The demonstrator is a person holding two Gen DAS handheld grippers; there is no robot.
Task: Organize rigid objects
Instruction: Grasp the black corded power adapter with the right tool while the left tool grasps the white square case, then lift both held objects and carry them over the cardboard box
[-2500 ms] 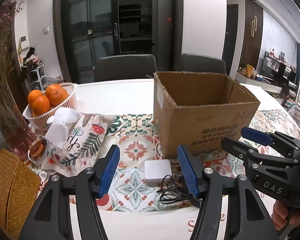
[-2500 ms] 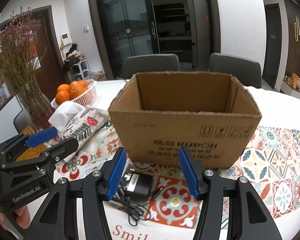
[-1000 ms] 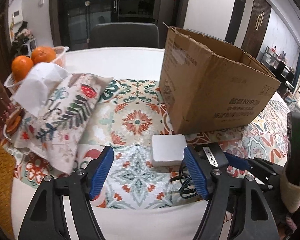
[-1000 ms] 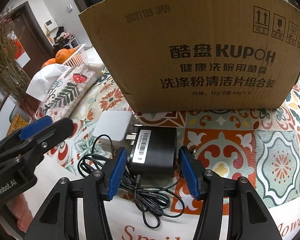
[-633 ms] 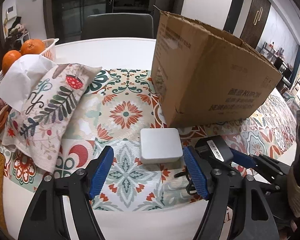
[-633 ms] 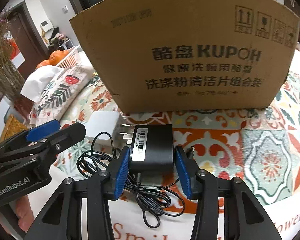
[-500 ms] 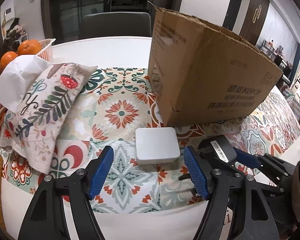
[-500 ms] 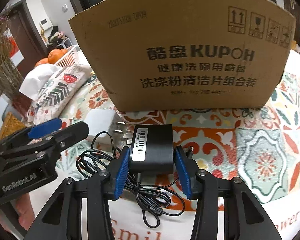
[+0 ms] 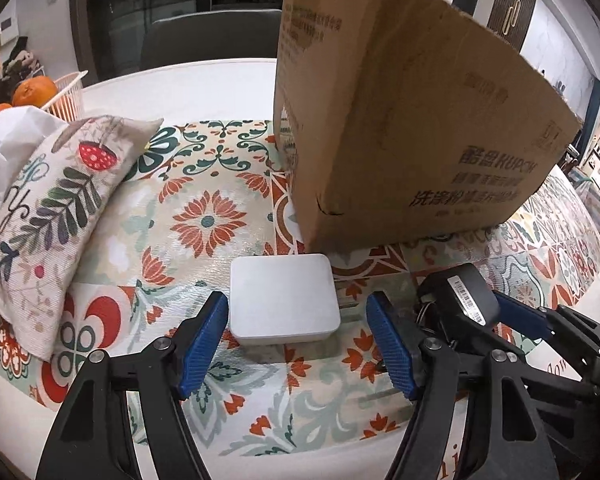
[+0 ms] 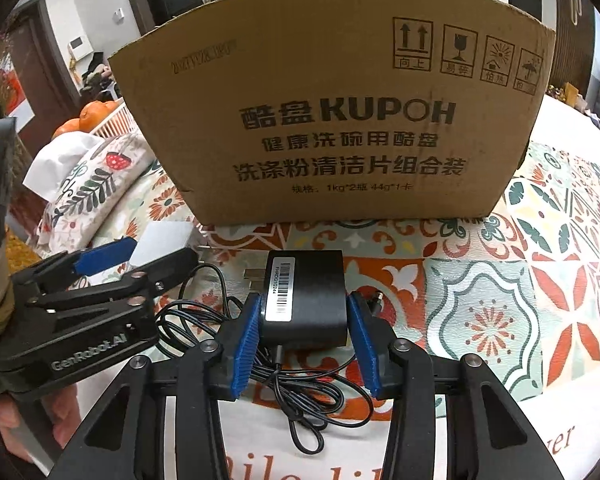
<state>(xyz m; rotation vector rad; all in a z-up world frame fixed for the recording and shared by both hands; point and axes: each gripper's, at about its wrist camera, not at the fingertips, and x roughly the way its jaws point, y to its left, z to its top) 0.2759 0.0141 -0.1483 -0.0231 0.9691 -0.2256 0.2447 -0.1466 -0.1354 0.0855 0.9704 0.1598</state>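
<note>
A flat white box point(image 9: 284, 300) lies on the patterned tablecloth, just in front of the brown cardboard box point(image 9: 400, 120). My left gripper point(image 9: 296, 308) straddles the white box's near end. Its jaws are closing, with a gap still showing at the right pad. To the right, my right gripper point(image 10: 305, 308) is shut on a black power adapter point(image 10: 304, 292) with a barcode label. The adapter's thin black cable point(image 10: 300, 392) lies coiled under the gripper. The cardboard box point(image 10: 340, 120) stands close behind the adapter.
A leaf-print cushion with white tissue point(image 9: 48, 208) lies at the left, and a white basket of oranges point(image 9: 32, 92) sits behind it. A dark chair point(image 9: 208, 36) stands beyond the table. The white table edge runs close below both grippers.
My left gripper has come forward and down, so the white box now sits between its pads. The right gripper's pads have shut on the black adapter.
</note>
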